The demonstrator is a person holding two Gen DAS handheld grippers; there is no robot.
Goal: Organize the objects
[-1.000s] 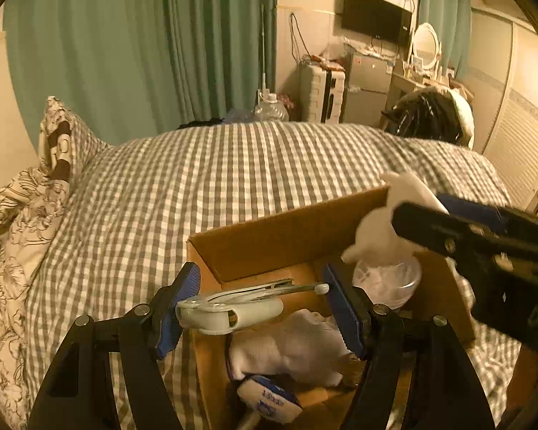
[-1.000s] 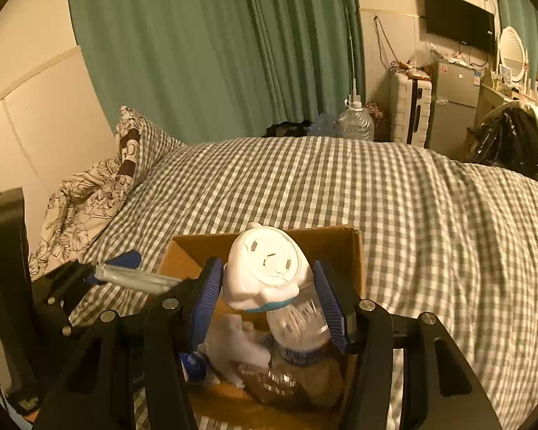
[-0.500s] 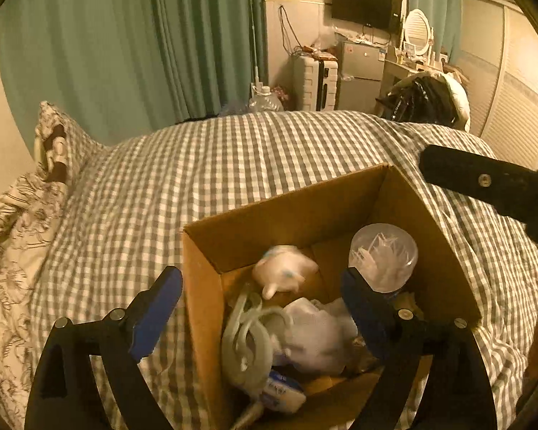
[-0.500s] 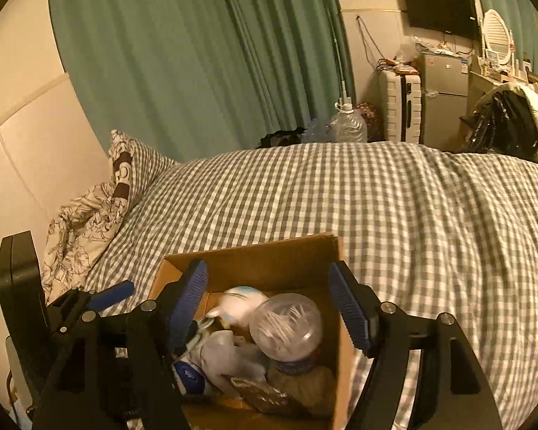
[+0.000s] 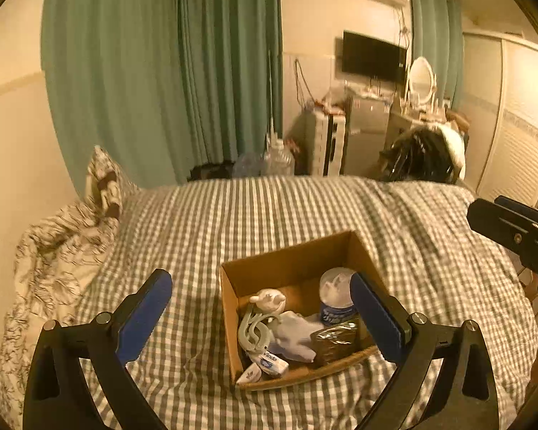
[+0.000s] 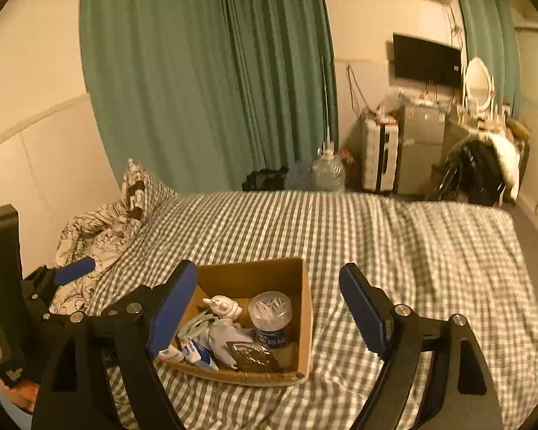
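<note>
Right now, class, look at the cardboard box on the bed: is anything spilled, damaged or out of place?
Nothing stands out. The cardboard box sits upright on the checked bedcover, its contents heaped loosely inside, with the cotton swab jar standing upright. Nothing lies spilled around it. Both grippers are open and empty.

box (image 5: 290, 265) on bed (image 5: 305, 208) | jar (image 5: 335, 295) in box, right of figurine (image 5: 269, 299) | pillow (image 5: 104, 182) far left
</note>
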